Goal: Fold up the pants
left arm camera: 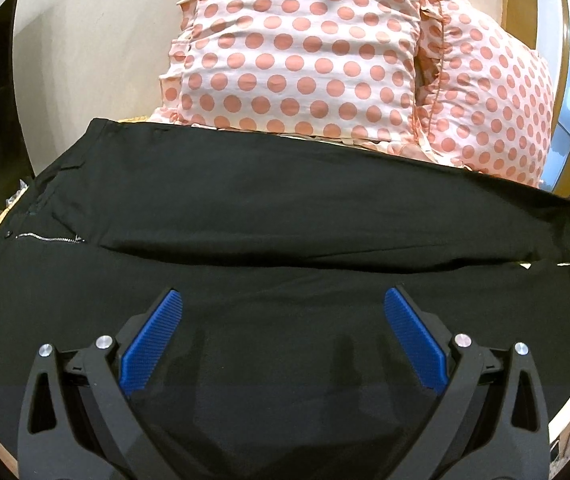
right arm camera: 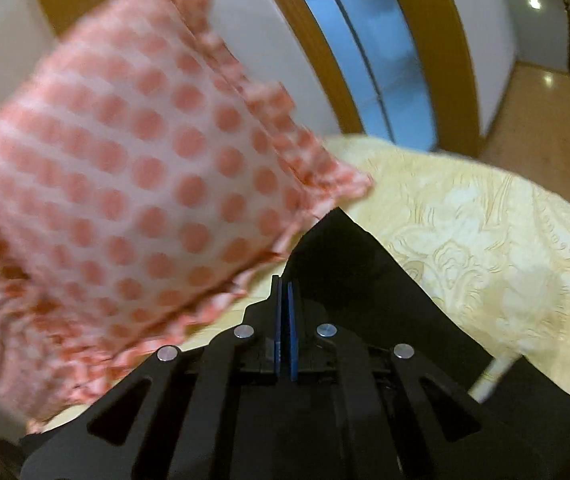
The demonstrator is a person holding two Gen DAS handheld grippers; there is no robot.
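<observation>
Our right gripper pinches a hem of the black pants lying on the bed, our left gripper gapes above them; we should lift evenly.

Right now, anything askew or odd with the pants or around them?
Nothing damaged or spilled. The black pants lie spread flat on the bed, zipper open near the waist at left. The spotted pillows sit right against their far edge. The right tongs are shut on a raised corner of the pants; the left tongs are open above them.
</observation>
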